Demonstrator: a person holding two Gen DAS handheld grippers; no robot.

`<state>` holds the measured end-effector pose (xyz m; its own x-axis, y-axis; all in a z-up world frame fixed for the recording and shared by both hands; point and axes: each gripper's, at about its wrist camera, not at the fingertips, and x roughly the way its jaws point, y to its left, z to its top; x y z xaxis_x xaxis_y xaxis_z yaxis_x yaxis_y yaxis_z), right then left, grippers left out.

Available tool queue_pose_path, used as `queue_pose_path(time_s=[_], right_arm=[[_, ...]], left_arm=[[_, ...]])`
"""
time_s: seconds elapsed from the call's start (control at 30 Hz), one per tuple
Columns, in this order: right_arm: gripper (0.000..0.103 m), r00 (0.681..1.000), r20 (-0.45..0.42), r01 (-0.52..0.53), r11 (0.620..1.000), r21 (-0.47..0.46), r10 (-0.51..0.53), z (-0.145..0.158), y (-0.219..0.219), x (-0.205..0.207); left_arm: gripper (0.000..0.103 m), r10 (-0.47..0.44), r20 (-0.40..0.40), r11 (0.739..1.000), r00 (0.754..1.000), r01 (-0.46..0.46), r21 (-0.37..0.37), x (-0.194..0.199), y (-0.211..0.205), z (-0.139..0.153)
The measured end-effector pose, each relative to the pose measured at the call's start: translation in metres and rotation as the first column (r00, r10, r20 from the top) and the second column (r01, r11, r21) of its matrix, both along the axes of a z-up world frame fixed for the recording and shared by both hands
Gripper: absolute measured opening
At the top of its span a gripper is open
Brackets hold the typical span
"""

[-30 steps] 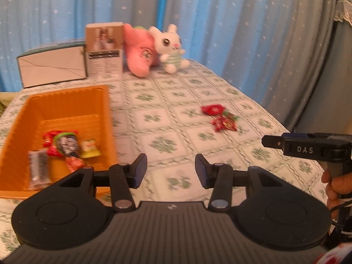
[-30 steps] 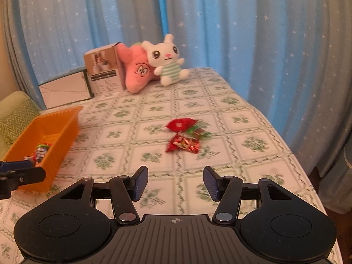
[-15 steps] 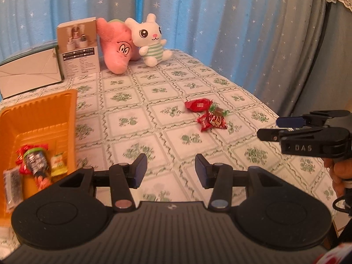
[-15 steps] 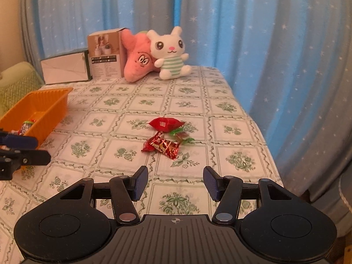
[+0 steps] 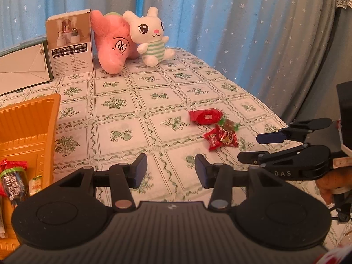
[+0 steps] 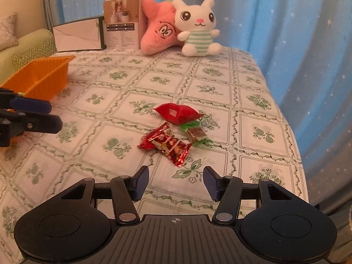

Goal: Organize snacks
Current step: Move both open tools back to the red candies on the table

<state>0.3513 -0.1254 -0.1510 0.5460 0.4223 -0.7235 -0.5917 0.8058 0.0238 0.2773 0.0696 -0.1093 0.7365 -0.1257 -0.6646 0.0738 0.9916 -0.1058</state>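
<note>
So you've got a desk with a green-flowered checked cloth, and at the far end a cardboard box stands upright with a pink star plush leaning beside it and a white bunny plush sitting just right of that; a flat white envelope-looking box sits left of the cardboard one. Starry blue curtains hang behind and along the right side. None of that sits between your tools and the snacks. The loose snacks are bunched together mid-desk toward the right edge: a red pillow pack farthest, a green-ended candy just near of it, and a shiny red wrapper nearest, all touching or almost. Your right gripper hangs just near of that pile, jaws partway apart with nothing between them. Your left gripper is further left, jaws also partway apart and empty, with the orange bin on its left. In the bin's near end you can see a few wrapped snacks, red, dark and pale green ones, lying on the bottom.
</note>
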Motion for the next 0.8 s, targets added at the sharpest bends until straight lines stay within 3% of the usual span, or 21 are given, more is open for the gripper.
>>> queue_pose_path(time_s=[0.57,0.6,0.63,0.67,0.7,0.8], right_arm=[[0.055,0.999,-0.004,-0.039,0.998,0.056,0.039,-0.015,0.027,0.038],[0.048,0.999,-0.005,-0.051,0.997,0.052,0.052,-0.014,0.028,0.036],[0.030,0.998,-0.005,-0.065,0.997,0.046,0.065,-0.013,0.030,0.035],[0.025,0.997,-0.006,-0.076,0.996,0.038,0.076,-0.011,0.031,0.033],[0.020,0.997,-0.011,-0.078,0.996,0.031,0.078,-0.010,0.032,0.032],[0.018,0.996,-0.031,-0.080,0.996,0.024,0.081,-0.008,0.031,0.024]], left_arm=[[0.044,-0.005,-0.035,0.999,0.999,0.004,-0.032,0.022,0.000,-0.023],[0.044,-0.004,-0.036,1.000,0.999,0.003,-0.031,0.022,0.000,-0.023],[0.044,-0.002,-0.036,1.000,0.999,0.001,-0.031,0.021,0.000,-0.023],[0.044,0.000,-0.035,1.000,0.999,-0.001,-0.031,0.021,0.001,-0.023],[0.044,0.002,-0.036,1.000,0.999,-0.003,-0.031,0.021,0.001,-0.022],[0.044,0.005,-0.034,0.999,0.999,-0.006,-0.032,0.019,0.002,-0.021]])
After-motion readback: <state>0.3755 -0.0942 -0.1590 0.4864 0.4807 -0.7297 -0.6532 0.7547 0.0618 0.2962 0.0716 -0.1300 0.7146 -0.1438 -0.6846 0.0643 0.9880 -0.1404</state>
